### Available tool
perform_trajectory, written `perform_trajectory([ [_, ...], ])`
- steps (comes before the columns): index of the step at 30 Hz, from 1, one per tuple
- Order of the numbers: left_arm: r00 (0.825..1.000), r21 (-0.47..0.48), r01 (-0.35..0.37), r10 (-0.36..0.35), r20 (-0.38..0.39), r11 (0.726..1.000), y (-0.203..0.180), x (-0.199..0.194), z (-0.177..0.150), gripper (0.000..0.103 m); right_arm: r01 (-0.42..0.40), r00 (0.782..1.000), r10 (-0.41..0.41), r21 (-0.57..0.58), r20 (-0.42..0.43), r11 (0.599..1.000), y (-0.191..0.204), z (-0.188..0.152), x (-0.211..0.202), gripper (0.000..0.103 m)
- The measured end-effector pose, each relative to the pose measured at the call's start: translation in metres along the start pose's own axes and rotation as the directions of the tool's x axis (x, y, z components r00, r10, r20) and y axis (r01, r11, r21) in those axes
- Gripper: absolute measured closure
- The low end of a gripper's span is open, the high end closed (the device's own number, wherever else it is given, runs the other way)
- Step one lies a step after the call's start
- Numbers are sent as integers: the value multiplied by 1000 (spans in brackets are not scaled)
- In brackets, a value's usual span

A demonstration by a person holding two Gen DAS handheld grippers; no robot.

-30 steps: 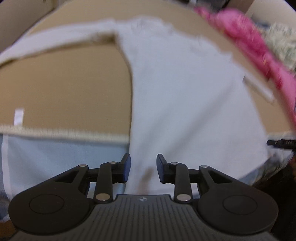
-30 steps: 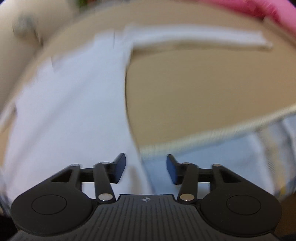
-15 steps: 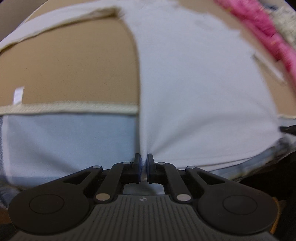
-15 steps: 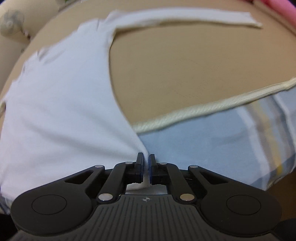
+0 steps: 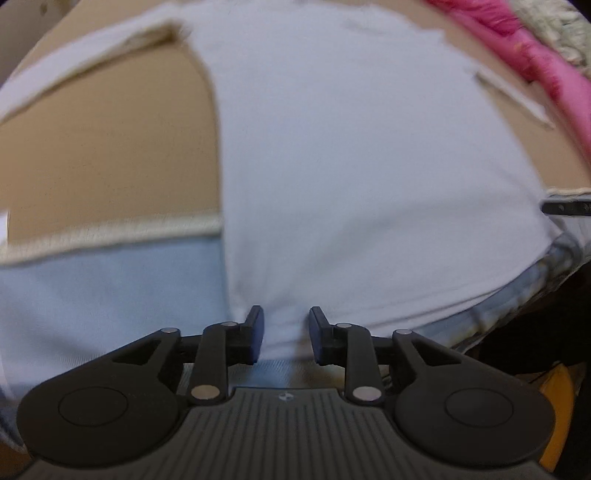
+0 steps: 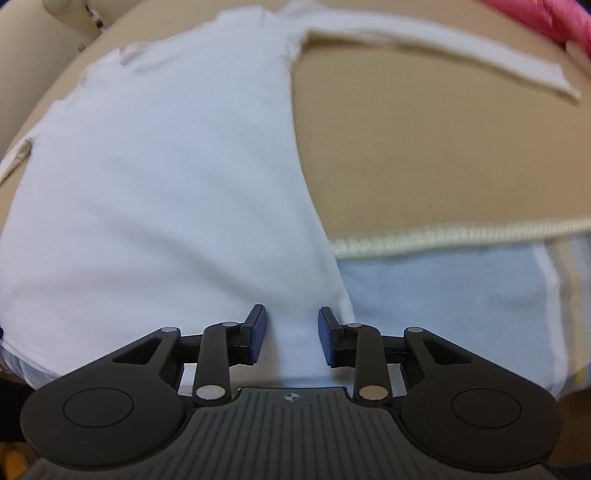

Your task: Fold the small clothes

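Observation:
A white long-sleeved shirt (image 5: 351, 166) lies flat on a tan surface (image 5: 103, 147), its hem hanging over a light blue cloth (image 5: 110, 288). My left gripper (image 5: 284, 328) is at the hem's left corner. Its jaws are opening, with white cloth between them and not pinched. One sleeve (image 5: 85, 55) stretches off to the far left. In the right wrist view the same shirt (image 6: 166, 184) fills the left half, and its other sleeve (image 6: 461, 55) runs to the far right. My right gripper (image 6: 291, 328) is at the hem's right corner, jaws also opening over loose cloth.
A cream corded trim (image 5: 110, 232) marks the tan surface's near edge above the blue cloth (image 6: 443, 295). A pink garment (image 5: 546, 62) lies at the far right, with patterned fabric (image 5: 561, 33) behind it. A dark bar (image 5: 565, 207) pokes in at the right edge.
A second ago both grippers were open, then each shut on a corner of the hem. Now both pairs of jaws have parted again and the hem lies loose between them.

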State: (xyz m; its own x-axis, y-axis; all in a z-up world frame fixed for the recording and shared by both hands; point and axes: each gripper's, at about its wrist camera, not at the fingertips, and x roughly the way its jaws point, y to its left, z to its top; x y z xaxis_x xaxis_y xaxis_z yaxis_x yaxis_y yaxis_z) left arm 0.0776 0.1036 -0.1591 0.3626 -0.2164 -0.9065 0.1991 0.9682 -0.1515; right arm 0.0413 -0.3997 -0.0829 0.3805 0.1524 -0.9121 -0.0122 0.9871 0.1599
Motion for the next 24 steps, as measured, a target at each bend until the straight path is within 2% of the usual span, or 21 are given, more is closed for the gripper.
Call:
perform_trajectory([
  [2,998,-20,36,-35,51,999,-2,-4,6,67,-62,994,64,-18,90,998,4,3,-16,66],
  [3,998,-27,34,-33,55,999,-2,-2,8,63,-63,994,64,-20,89,998,4,4,-15,61],
  [6,999,-12,-33,33,-27,999,1,16,4,62,32,998,-35,-52,-45,998,4,-4,15,58],
  [7,999,-6,-33,33,-16,999,-1,15,4,62,38,999,-40,-61,-33,997,6,-3,14,58],
  [10,995,-32,11,-8,102,999,-4,-2,13,57,-14,996,17,-43,85,999,10,1,-7,58],
  [12,982,-69,8,5,189,998,-1,-14,19,42,-37,986,40,-19,164,999,5,5,-20,58],
  [15,945,-121,-54,89,314,991,-2,-29,28,38,-35,959,32,4,281,999,6,13,-37,58],
  [18,894,-151,-93,149,422,984,-4,-49,41,35,-43,918,47,-19,394,999,16,17,-45,57],
  [20,855,-147,-138,193,482,979,-10,-60,45,35,-44,883,61,-47,466,998,23,29,-50,56],
  [22,816,-127,-188,227,532,974,-10,-78,52,33,-56,857,81,-65,508,996,27,40,-60,55],
  [24,789,-97,-213,230,570,972,-7,-97,61,25,-82,829,113,-81,547,993,28,67,-72,55],
])
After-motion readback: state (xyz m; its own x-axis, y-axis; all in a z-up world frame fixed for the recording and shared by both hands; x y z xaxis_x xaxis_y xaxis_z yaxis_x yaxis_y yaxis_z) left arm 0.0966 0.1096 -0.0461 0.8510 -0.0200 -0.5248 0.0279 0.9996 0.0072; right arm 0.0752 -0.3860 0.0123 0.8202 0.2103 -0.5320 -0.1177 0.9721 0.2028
